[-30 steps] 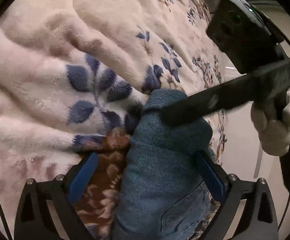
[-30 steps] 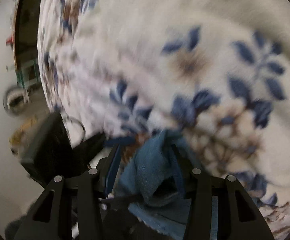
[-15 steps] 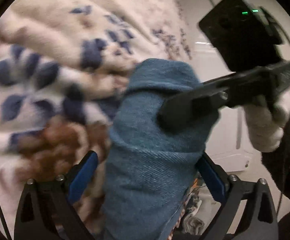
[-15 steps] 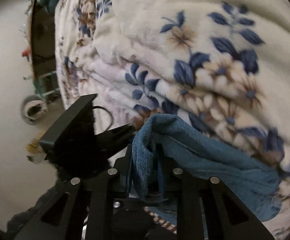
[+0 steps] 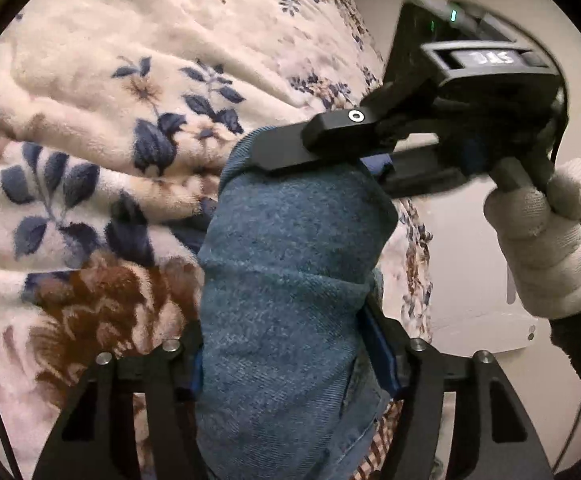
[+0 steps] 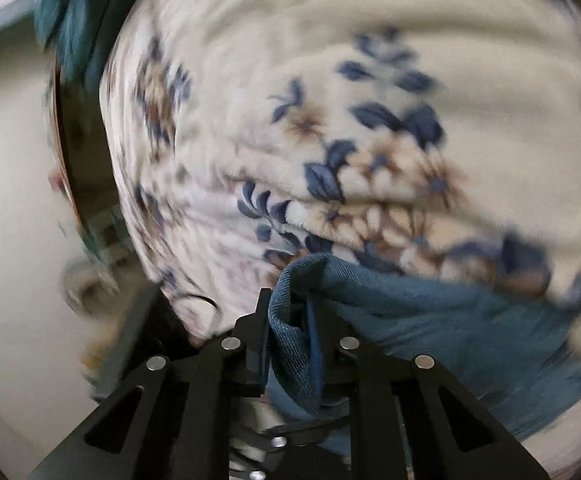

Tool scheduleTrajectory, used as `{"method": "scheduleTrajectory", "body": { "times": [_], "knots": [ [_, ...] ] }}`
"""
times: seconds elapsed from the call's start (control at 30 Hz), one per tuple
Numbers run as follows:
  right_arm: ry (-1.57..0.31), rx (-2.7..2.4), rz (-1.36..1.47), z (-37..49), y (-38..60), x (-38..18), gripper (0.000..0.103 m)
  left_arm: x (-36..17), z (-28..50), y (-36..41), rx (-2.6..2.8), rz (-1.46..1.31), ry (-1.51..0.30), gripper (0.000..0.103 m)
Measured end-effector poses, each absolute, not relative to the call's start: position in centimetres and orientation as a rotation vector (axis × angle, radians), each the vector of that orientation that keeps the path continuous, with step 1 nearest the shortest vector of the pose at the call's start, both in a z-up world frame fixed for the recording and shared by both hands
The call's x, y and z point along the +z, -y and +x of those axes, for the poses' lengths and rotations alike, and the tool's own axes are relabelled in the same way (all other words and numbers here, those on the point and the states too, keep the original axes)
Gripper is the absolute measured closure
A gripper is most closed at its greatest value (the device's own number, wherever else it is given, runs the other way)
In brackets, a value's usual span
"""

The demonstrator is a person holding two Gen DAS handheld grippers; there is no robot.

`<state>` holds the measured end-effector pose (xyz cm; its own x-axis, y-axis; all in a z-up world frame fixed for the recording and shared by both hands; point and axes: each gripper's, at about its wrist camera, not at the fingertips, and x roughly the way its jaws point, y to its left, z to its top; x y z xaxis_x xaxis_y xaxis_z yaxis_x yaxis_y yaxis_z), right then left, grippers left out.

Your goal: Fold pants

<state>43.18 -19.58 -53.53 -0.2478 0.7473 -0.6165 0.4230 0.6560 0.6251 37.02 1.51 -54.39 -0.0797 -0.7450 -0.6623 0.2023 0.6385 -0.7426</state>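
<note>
The blue denim pants (image 5: 286,280) hang bunched between both grippers above a floral blanket. My left gripper (image 5: 286,356) is shut on a thick fold of the pants, its blue pads pressed against both sides. My right gripper (image 6: 288,320) is shut on a hem edge of the pants (image 6: 430,320), which trail off to the right. In the left wrist view the right gripper (image 5: 330,148) comes in from the right, held by a white-gloved hand (image 5: 550,248), and clamps the top of the same fold.
A cream fleece blanket (image 5: 110,100) with blue and brown flowers covers the bed; it also fills the right wrist view (image 6: 370,100). Pale floor or wall (image 5: 470,300) lies beyond the bed's right edge. A dark bed frame edge (image 6: 74,140) and blurred clutter are at left.
My left gripper's jaws have closed from wide apart onto the pants fold. My right gripper was shut on the hem half a second ago and stays so. Both views have shifted over the blanket.
</note>
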Motion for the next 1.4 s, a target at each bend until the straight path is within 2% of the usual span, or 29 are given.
{"method": "scheduleTrajectory", "body": {
  "times": [0.13,0.17,0.23,0.37,0.43,0.47,0.5,0.57,0.63,0.67,0.7,0.77,0.8,0.87,1.17,1.27,1.3,1.33,1.37,1.4],
  "knots": [
    [-1.814,0.321,1.116,41.6,22.1,-53.9,0.093,-53.6,36.4,-1.0,-0.846,-0.423,-1.424,0.043],
    [-1.793,0.273,1.166,41.4,23.2,-54.3,0.1,-53.4,36.3,-0.9,-0.843,-0.418,-1.419,0.044],
    [-1.747,0.23,1.265,41.5,24.6,-54.9,0.103,-53.4,36.1,-1.1,-0.846,-0.411,-1.417,0.044],
    [-1.729,0.263,1.055,43.7,24.6,-52.4,0.102,-52.8,34.9,-1.5,-0.842,-0.397,-1.41,0.044],
    [-1.84,0.423,0.917,45.3,21.7,-52.0,0.1,-52.1,34.4,-1.3,-0.837,-0.371,-1.394,0.044],
    [-1.923,0.494,0.794,45.8,19.8,-52.0,0.089,-51.5,34.0,-1.0,-0.834,-0.344,-1.379,0.044],
    [-1.964,0.523,0.719,45.9,18.9,-51.9,0.071,-51.1,33.7,-0.5,-0.835,-0.316,-1.369,0.044],
    [-2.041,0.597,0.571,46.2,16.6,-51.9,0.058,-50.0,32.8,0.5,-0.833,-0.234,-1.347,0.043],
    [-2.176,0.648,0.424,45.7,14.3,-52.4,0.057,-49.3,32.0,1.2,-0.839,-0.186,-1.332,0.044],
    [-2.225,0.672,0.36,45.3,13.5,-52.5,0.058,-48.9,31.6,1.7,-0.837,-0.149,-1.32,0.043],
    [-2.247,0.691,0.264,44.8,13.1,-52.2,0.073,-48.8,31.4,2.1,-0.837,-0.129,-1.317,0.043],
    [-2.266,0.662,0.206,44.3,13.3,-52.1,0.082,-48.7,30.8,2.5,-0.844,-0.099,-1.315,0.044],
    [-2.258,0.608,0.224,44.2,14.0,-51.9,0.091,-48.6,30.4,2.6,-0.843,-0.08,-1.304,0.044],
    [-2.21,0.532,0.203,44.3,15.1,-51.0,0.098,-48.4,29.9,3.1,-0.85,-0.049,-1.291,0.044],
    [-2.098,0.283,0.705,43.2,23.2,-51.0,0.1,-48.1,30.0,4.1,-0.862,-0.023,-1.266,0.044],
    [-2.08,0.392,0.758,43.4,23.1,-50.2,0.09,-48.3,30.3,3.9,-0.856,-0.029,-1.278,0.044],
    [-2.076,0.405,0.75,43.3,22.7,-50.0,0.079,-48.4,30.3,3.8,-0.851,-0.035,-1.281,0.044],
    [-2.083,0.426,0.714,43.1,22.2,-49.8,0.071,-48.5,30.4,3.8,-0.849,-0.039,-1.286,0.044],
    [-2.104,0.447,0.679,42.8,21.7,-49.6,0.058,-48.6,30.5,3.8,-0.845,-0.04,-1.291,0.044],
    [-2.13,0.486,0.644,42.4,21.0,-49.5,0.055,-48.6,30.5,3.8,-0.846,-0.044,-1.291,0.044]
  ]
}}
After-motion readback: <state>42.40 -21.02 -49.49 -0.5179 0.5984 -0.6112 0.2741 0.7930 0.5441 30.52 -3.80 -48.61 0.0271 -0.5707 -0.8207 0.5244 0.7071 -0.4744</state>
